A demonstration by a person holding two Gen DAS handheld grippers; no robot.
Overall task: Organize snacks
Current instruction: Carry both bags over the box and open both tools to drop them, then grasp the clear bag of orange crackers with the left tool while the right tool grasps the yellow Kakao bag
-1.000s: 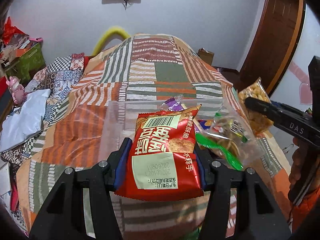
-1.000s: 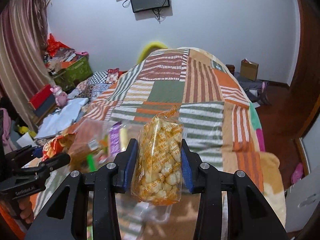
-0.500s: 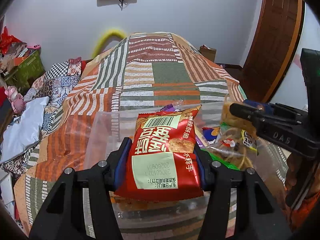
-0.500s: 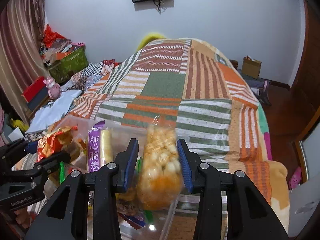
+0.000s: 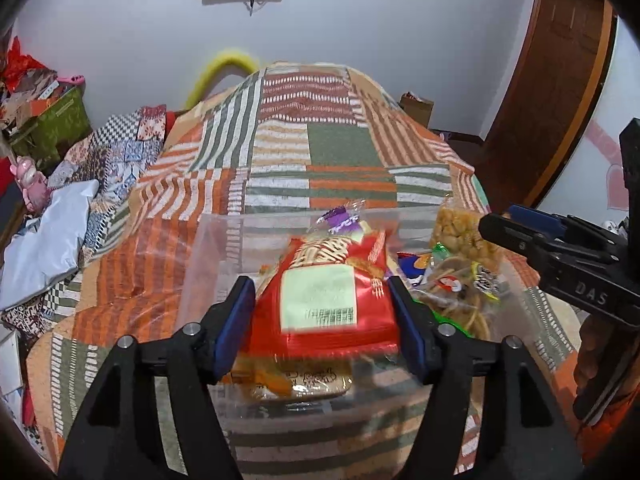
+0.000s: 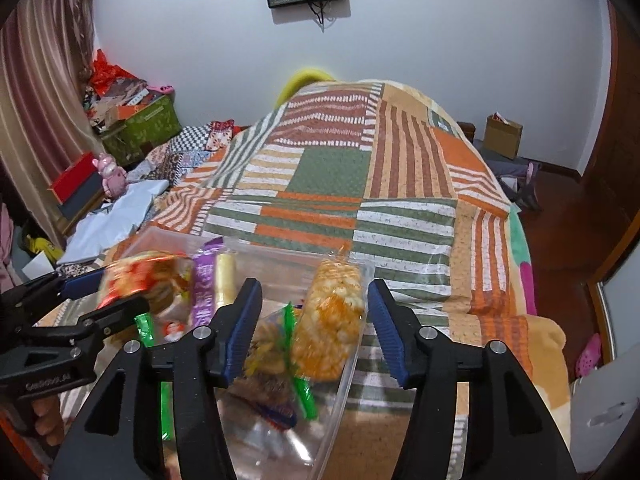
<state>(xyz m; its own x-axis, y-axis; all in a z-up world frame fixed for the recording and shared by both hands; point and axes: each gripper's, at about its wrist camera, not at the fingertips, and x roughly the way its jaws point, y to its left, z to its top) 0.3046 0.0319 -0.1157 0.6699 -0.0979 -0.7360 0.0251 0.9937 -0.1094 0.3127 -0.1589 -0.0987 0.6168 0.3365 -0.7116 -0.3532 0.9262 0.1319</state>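
A clear plastic bin (image 5: 208, 248) (image 6: 344, 376) sits on the patchwork bedspread with several snack packs inside. My left gripper (image 5: 324, 320) is open over the bin; the red chip bag (image 5: 324, 304) lies between its jaws, tilted into the bin, blurred. My right gripper (image 6: 314, 328) is open over the bin's right side; the clear bag of yellow puffs (image 6: 332, 320) (image 5: 460, 232) leans against the bin's right wall, free of the pads. A purple pack (image 6: 204, 292) and a green-sealed cookie pack (image 5: 460, 296) lie in the bin.
The patchwork bedspread (image 5: 320, 152) stretches away behind the bin. Folded cloths and a pale sheet (image 5: 48, 240) lie at the left. A wooden door (image 5: 560, 80) and a cardboard box (image 6: 502, 136) stand at the right.
Both grippers moved over the bin and opened. The red chip bag and the yellow puff bag dropped from the jaws into the bin.
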